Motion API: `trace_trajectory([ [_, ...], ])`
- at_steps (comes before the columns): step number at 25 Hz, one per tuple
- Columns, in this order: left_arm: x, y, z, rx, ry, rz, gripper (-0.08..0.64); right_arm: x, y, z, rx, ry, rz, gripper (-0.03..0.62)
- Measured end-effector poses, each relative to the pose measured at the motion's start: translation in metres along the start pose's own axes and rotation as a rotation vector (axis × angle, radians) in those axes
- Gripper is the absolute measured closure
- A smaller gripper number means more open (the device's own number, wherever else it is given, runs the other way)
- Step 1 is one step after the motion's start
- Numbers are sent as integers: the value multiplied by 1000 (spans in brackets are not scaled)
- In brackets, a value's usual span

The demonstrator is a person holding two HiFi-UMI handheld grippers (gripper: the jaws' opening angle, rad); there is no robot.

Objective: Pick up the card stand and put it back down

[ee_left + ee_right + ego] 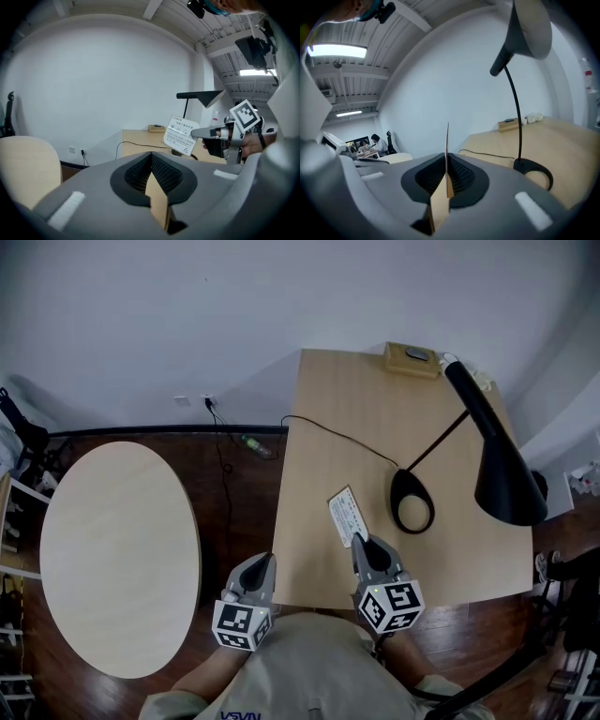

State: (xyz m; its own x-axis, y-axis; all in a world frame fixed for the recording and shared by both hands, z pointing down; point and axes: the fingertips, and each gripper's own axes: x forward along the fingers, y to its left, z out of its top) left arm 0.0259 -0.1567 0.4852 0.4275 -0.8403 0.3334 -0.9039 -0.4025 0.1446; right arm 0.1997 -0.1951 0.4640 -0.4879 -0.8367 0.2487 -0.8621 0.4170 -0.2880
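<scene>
The card stand [347, 517] is a white printed card, held over the front part of the wooden desk [337, 399]. My right gripper [361, 542] is shut on its near edge. The right gripper view shows the card [447, 140] edge-on, rising from between the pressed pads of that gripper [446, 164]. From the left gripper view the card [180, 135] appears tilted in the air, off the tip of the right gripper [213, 133]. My left gripper [265, 563] hangs just off the desk's front left corner, its jaws [151, 157] shut with nothing between them.
A black desk lamp [497, 456] leans over the desk's right side, its ring base [412, 501] just right of the card. A black cable [337, 435] runs across the desk. A tan box [411, 359] sits at the far edge. A round table [117, 554] stands left.
</scene>
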Motion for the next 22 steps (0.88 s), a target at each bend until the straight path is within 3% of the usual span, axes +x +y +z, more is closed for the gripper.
trace_trajectory([
  [8, -19, 15, 23, 16, -77, 33, 560, -25, 57, 37, -63, -68, 67, 577],
  [22, -35, 28, 30, 51, -95, 32, 558, -9, 95, 36, -118, -59, 101, 577],
])
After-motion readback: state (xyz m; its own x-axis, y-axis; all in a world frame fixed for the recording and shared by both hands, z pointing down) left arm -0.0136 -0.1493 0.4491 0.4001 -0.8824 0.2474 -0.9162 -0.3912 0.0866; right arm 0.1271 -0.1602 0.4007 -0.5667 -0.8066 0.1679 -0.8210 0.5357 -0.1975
